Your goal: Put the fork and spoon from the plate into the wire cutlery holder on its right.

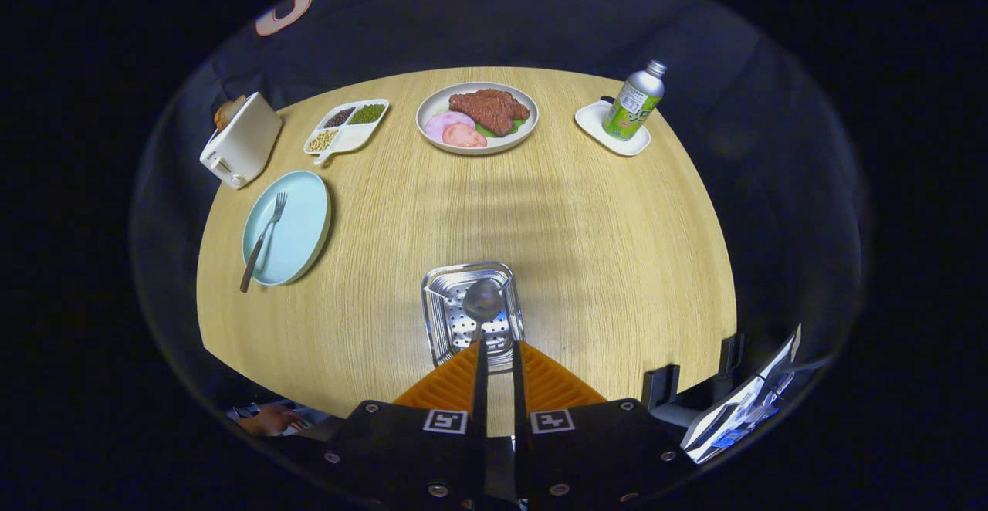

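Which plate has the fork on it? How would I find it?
Start at the white toaster on the wooden table. Just in front of it lies a round, pale blue plate, with the fork lying across it. The other dishes hold food or a bottle; this one holds only the fork.

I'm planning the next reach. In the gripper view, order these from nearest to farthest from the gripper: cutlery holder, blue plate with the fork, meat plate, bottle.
The gripper is shut on the spoon.
1. Cutlery holder, directly under the fingertips.
2. Blue plate, ahead to the left, fork on it.
3. Meat plate and bottle, both at the far edge; too close to call.
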